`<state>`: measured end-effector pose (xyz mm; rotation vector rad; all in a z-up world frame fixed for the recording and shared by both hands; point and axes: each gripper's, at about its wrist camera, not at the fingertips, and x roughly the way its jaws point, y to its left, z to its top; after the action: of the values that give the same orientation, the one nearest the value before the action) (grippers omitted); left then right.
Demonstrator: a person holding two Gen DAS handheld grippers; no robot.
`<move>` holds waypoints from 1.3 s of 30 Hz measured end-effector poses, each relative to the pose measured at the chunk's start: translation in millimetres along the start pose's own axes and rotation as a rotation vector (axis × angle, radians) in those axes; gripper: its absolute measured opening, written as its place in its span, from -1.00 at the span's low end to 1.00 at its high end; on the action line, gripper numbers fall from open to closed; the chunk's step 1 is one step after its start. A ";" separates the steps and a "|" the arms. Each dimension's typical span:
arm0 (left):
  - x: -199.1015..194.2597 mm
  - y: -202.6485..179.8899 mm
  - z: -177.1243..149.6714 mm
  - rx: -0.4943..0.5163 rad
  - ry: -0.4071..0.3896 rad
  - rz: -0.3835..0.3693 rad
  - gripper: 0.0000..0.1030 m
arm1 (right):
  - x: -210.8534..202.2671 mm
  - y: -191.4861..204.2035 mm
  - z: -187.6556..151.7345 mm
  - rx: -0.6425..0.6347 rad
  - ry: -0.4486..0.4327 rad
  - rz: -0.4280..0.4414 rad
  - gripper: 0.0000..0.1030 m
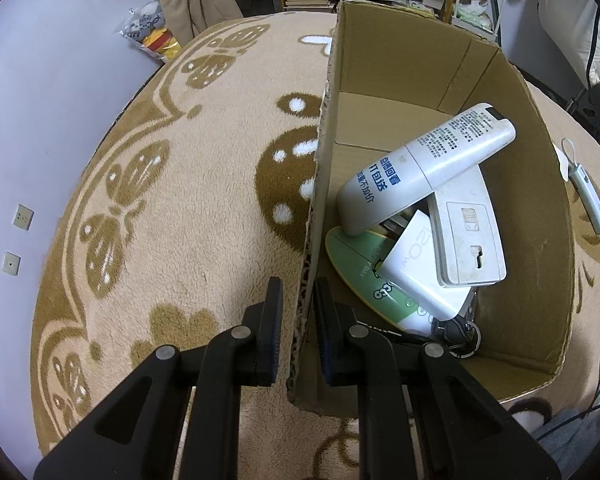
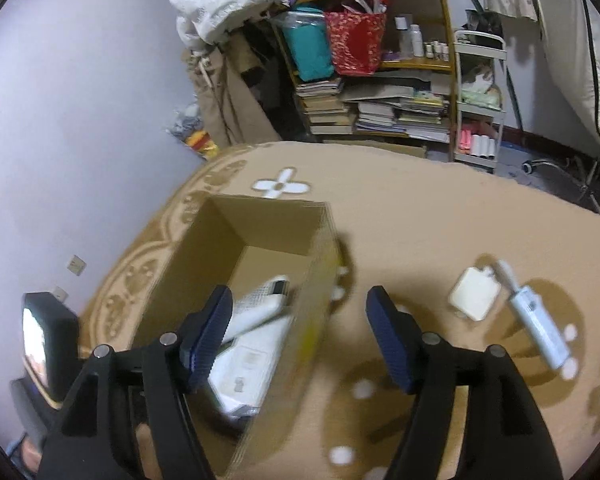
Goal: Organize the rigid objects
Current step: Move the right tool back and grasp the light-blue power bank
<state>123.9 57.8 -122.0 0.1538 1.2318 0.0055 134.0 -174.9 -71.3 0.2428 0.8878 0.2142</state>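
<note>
While the cardboard box sits on the patterned rug, the left gripper straddles its near-left wall, pads on either side of the cardboard; whether they press it, I cannot tell. Inside lie two white remotes, a white charger, a green oval piece and something dark beneath. The right gripper hangs spread wide and empty above the box's right wall. Judging by this, collecting is mid-way: two items remain on the rug right of the box, a white square adapter and a white stick-shaped device. Next calls for swinging right and lowering over the adapter.
</note>
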 end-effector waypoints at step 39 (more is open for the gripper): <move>-1.7 -8.5 -0.4 0.030 -0.009 0.070 -0.69 | 42.1 -206.0 -47.1 0.204 0.066 -0.361 0.17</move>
<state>122.2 49.3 -121.6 0.2227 1.2175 0.0477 140.0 -353.3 -192.0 0.2615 1.0039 -0.2054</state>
